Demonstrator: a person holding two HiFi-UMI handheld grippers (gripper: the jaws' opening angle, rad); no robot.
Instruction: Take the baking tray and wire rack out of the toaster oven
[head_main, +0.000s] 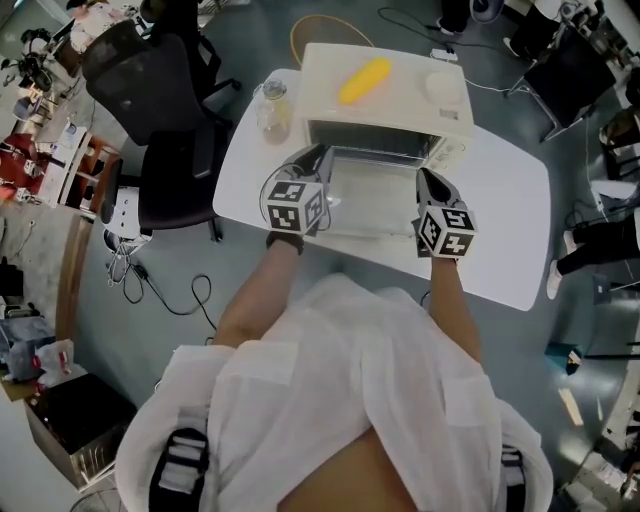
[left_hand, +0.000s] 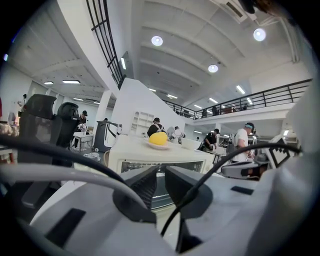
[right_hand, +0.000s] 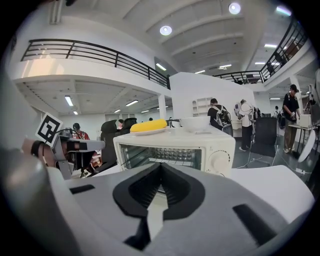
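Wire rack (right_hand: 172, 155) in toaster oven (head_main: 400, 110), ahead of left gripper (head_main: 318, 157), right gripper (head_main: 428, 180).

White table (head_main: 515, 215) on grey floor (head_main: 90, 335); black office chair (head_main: 150, 70) beside it

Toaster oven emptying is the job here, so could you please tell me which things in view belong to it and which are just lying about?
Job: toaster oven, wire rack inside it, left gripper, right gripper.

Lying about: yellow item and bowl on the oven's top, jar on the table, office chair.
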